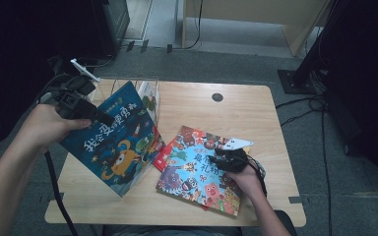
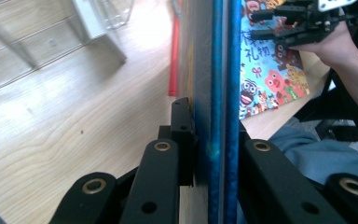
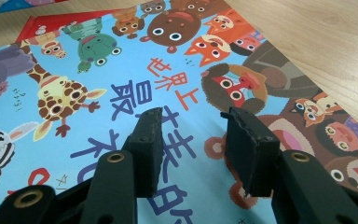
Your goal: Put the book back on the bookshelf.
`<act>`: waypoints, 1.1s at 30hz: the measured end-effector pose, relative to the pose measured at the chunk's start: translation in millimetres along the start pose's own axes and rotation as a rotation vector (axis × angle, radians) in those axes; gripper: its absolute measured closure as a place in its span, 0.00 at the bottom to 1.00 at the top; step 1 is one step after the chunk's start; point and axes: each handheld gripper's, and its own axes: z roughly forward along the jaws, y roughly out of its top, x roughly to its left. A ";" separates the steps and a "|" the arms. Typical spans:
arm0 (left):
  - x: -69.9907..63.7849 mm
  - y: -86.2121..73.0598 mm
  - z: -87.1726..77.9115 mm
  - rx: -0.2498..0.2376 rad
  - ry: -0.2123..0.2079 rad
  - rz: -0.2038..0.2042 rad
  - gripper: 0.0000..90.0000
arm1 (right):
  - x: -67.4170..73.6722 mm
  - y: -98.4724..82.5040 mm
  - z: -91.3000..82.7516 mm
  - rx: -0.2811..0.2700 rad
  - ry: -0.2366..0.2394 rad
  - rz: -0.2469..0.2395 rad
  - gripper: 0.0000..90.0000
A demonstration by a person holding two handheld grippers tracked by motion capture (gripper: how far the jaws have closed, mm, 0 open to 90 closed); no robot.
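Left tool [image 2: 214, 140] pinching blue book [image 1: 113, 140] edge, tilted; right tool [image 3: 191, 135] spread over animal book [image 3: 121, 88]

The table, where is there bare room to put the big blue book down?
Bare wood on the table lies between the wire rack and the right edge, behind the animal book. A strip runs along the near edge. The middle is crowded, where the blue book overlaps.

Lab — cables [image 1: 302, 105], carpeted floor [image 1: 256, 64]
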 end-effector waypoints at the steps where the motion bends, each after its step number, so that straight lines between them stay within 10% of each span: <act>1: 4.2 -3.1 -0.9 -0.004 0.000 -0.012 0.91 | -0.1 0.1 0.1 0.001 0.001 0.000 0.62; 33: 88.3 -64.2 -51.3 -0.107 0.095 -0.287 0.91 | -0.9 0.3 0.3 0.000 0.002 0.012 0.65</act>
